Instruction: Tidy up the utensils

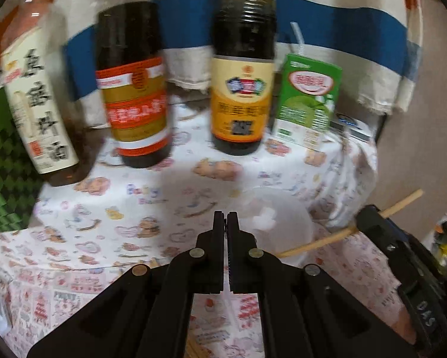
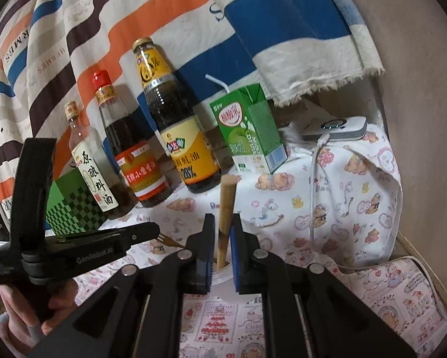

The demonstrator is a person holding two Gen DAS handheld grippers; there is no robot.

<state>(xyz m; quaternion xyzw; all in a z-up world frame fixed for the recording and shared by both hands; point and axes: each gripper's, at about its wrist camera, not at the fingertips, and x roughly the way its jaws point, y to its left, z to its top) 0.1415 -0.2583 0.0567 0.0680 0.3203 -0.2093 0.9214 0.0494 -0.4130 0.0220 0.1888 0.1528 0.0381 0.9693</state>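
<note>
Right gripper (image 2: 222,232) clamps a wooden stick (image 2: 227,205); left gripper (image 1: 226,220) closed — fork (image 2: 168,240) visible only right-side.

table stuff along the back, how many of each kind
bottles: 3, namely clear, red-capped, tall dark
drink carton: 1
green checked box: 1
white device: 1
total: 6
</note>
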